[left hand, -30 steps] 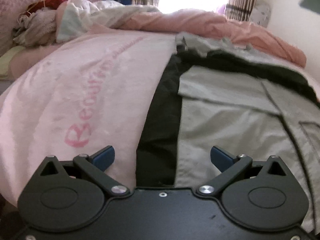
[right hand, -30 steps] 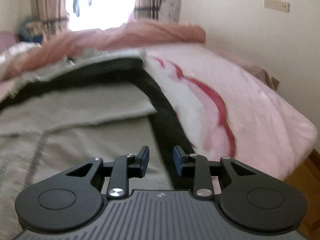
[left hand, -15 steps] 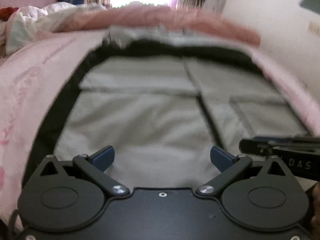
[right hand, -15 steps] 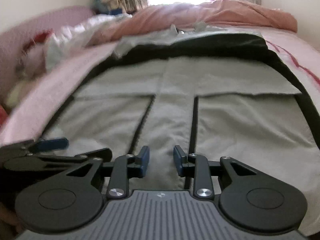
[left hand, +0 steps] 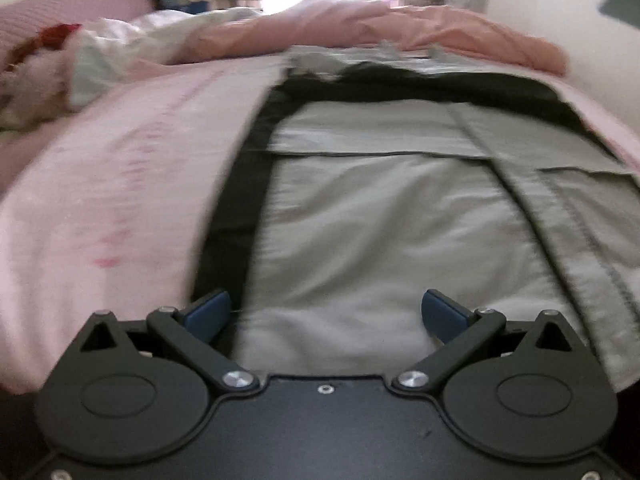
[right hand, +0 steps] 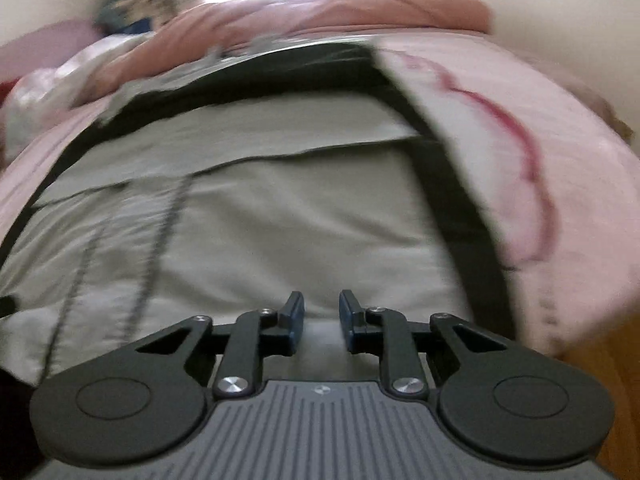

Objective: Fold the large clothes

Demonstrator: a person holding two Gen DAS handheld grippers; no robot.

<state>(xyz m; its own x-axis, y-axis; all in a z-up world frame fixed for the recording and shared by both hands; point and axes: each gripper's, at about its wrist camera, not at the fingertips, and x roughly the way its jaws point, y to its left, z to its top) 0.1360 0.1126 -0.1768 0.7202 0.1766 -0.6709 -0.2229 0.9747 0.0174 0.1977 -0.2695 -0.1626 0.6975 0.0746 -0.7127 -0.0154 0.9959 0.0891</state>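
Observation:
A large grey jacket with black side panels lies flat on the pink bed cover, hem toward me. My left gripper hovers wide open over the hem's left part, its left fingertip by the black side strip. In the right wrist view the same jacket fills the middle, its black right side panel running along the cover. My right gripper is over the hem near that side. Its jaws are closing to a narrow gap, and I see no fabric pinched between them.
A pink quilt is bunched across the far end of the bed. A heap of clothes lies at the far left. A pale wall stands to the right. The bed's right edge drops to a wooden floor.
Both views swung toward the jacket's middle half a second ago, then back toward its left and right sides. The right gripper's gap has narrowed slightly. The left stays wide open.

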